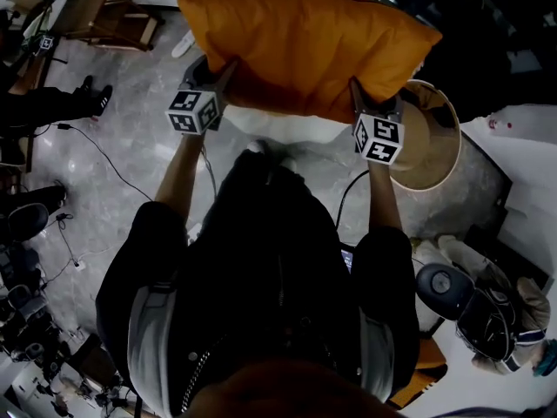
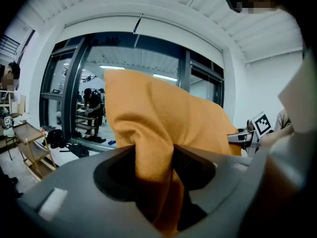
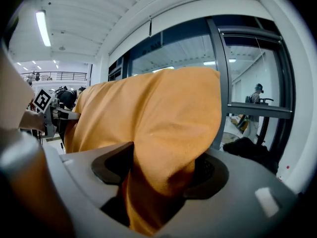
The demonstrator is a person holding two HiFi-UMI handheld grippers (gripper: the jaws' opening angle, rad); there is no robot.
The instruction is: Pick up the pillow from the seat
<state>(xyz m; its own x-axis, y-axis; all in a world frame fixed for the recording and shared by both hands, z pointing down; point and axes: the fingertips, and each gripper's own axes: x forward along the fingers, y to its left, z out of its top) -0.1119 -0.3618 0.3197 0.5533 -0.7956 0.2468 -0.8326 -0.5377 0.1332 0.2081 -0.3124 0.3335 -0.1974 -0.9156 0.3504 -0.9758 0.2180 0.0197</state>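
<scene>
- Closest to the head camera: dark-clad shoulders and torso (image 1: 261, 303) of the person, filling the lower frame and hiding the floor directly beneath.
- Beyond that, both forearms stretched forward, each ending behind a marker cube.
- Left gripper (image 1: 213, 77): jaws partway closed and clamped on a bunched fold of the orange pillow (image 1: 305, 46) at its lower left edge. In the left gripper view the fabric sits squeezed between both pads.
- Right gripper (image 1: 364, 103): jaws likewise partway closed, biting a thick fold at the pillow's lower right edge.
- Pillow held up in the air between the two grippers, spanning the whole gap between them and covering most of what lies behind.
- Below the pillow's near edge, only a strip of a white seat (image 1: 287, 131) in sight, the rest blocked by the pillow and the person's head.
- Off to the right, a round beige tub-shaped piece (image 1: 431, 142), partly hidden by the right gripper's cube.
- Around these: grey marbled floor (image 1: 130, 85), a thin black cable (image 1: 104, 159) trailing across it, a wooden frame (image 1: 113, 20) at upper left, black shoes (image 1: 94, 94) nearby.
- Seen from the grippers: a dark-framed glass partition (image 2: 74, 83) behind the pillow, people (image 2: 91, 108) standing beyond the glass, a light wooden rack (image 2: 29, 143) at far left.
</scene>
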